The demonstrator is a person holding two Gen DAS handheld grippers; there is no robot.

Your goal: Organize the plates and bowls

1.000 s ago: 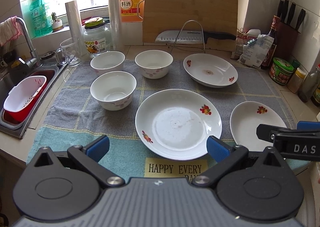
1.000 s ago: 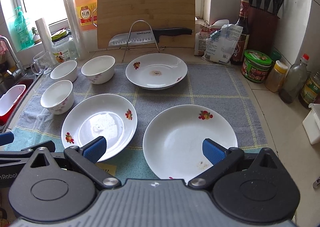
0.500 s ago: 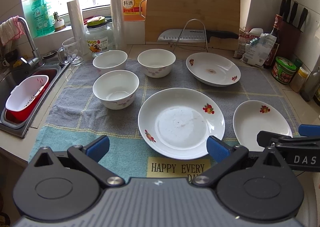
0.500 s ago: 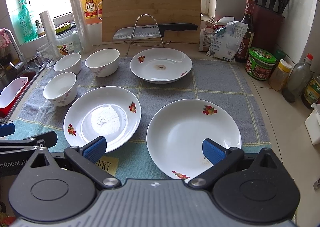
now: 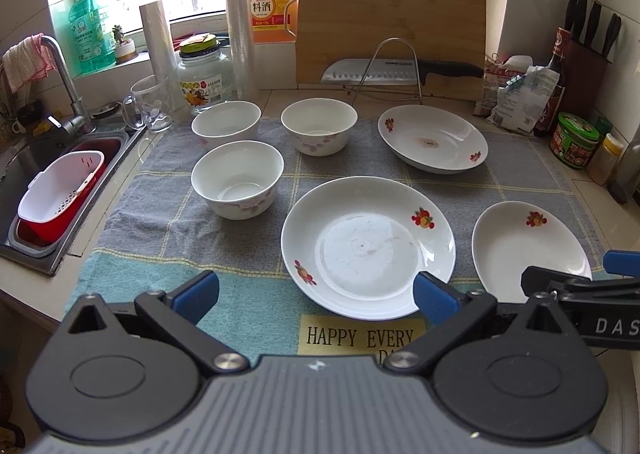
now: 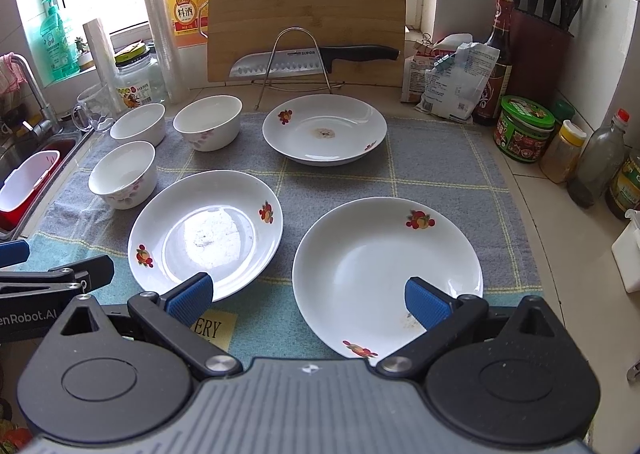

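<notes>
1. Your left gripper (image 5: 316, 294) is spread wide with nothing between its blue pads; it hangs over the near edge of the mat (image 5: 160, 222), just short of the middle plate (image 5: 368, 246).
2. Your right gripper (image 6: 308, 296) is spread just as wide and also holds nothing. In its own view its right pad overlaps the near rim of the right plate (image 6: 386, 266) and its left pad overlaps the near rim of the middle plate (image 6: 206, 230); you cannot tell whether either pad touches china.
3. All three plates lie flat and face up on the mat: the middle and right ones side by side near you, apart from each other, and the far plate (image 5: 432, 138) behind them, in front of the cutting board (image 5: 392, 22).
4. Three bowls (image 5: 238, 178) stand upright, mouths up, in a loose cluster on the mat's left part, none nested. Being round, plates and bowls have no long axis to report.
5. The left view gives you the sink (image 5: 52, 174) with its red-and-white basket, which the right view shows only at its edge; the right view shows the whole right plate plus the jars and bottles (image 6: 600, 162) along the right counter.
6. Each view catches the other gripper's fingers at its outer edge.
</notes>
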